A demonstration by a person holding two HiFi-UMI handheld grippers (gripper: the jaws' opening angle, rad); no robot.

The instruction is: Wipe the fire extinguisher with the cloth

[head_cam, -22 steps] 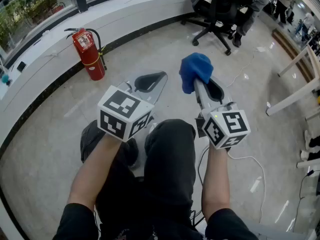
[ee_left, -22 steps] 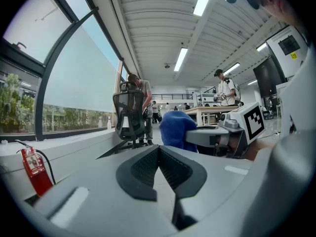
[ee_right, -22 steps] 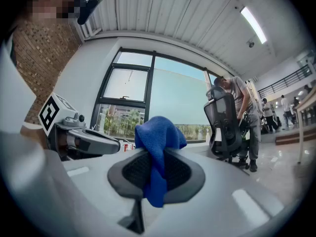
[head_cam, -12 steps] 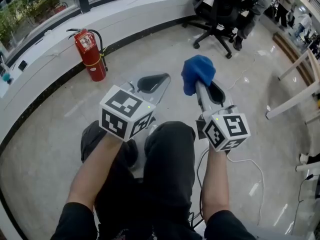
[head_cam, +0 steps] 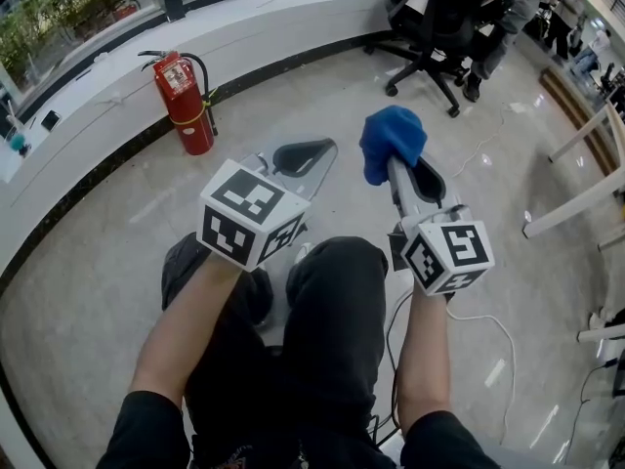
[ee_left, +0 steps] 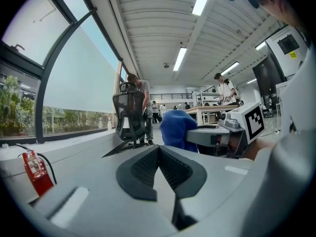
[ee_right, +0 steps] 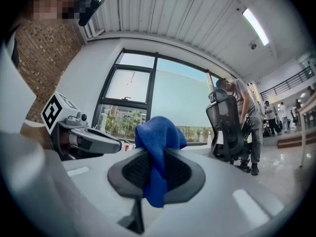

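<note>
The red fire extinguisher (head_cam: 186, 101) stands upright on the floor (head_cam: 107, 262), against the low white wall (head_cam: 98, 106) under the windows. It is ahead and to the left of both grippers and well apart from them. The left gripper (head_cam: 301, 154) has its jaws pressed together with nothing between them. The right gripper (head_cam: 398, 167), held level beside it, is clamped narrowly on the bunched blue cloth (head_cam: 391, 137), which bulges past the tips and hangs down a little between the pads. A black office chair (head_cam: 430, 27) stands farther off on the right.
</note>
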